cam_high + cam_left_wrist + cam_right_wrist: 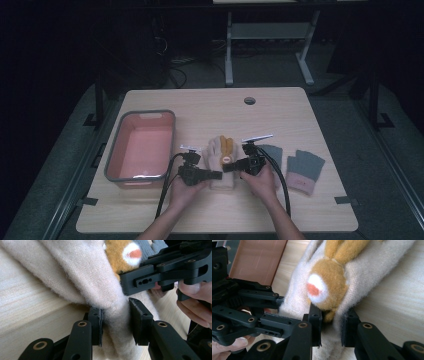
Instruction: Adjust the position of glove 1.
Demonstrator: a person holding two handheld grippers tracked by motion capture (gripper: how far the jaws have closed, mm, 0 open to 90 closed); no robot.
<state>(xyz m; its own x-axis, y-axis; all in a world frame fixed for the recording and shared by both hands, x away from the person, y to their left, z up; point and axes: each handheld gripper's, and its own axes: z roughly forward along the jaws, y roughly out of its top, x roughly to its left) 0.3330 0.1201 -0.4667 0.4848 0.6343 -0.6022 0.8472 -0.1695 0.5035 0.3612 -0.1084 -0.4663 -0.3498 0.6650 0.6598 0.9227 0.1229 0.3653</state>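
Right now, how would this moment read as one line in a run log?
left tool: closing on cream glove | right tool: pinching same glove by bear patch | pink tub: empty | grey gloves: on table

Left gripper [115, 322]: its two black jaws are flanking a fold of the cream knit glove [82, 277], the fabric running down between the pads. The left pad is touching the fold; the right pad is sitting just beside it. The glove is lying on the light wooden table [27, 305]. An orange plush patch with a white and orange spot [125, 253] is showing on the glove at top. The right gripper [125, 282] is reaching in from the right, a hand [193, 301] holding it.
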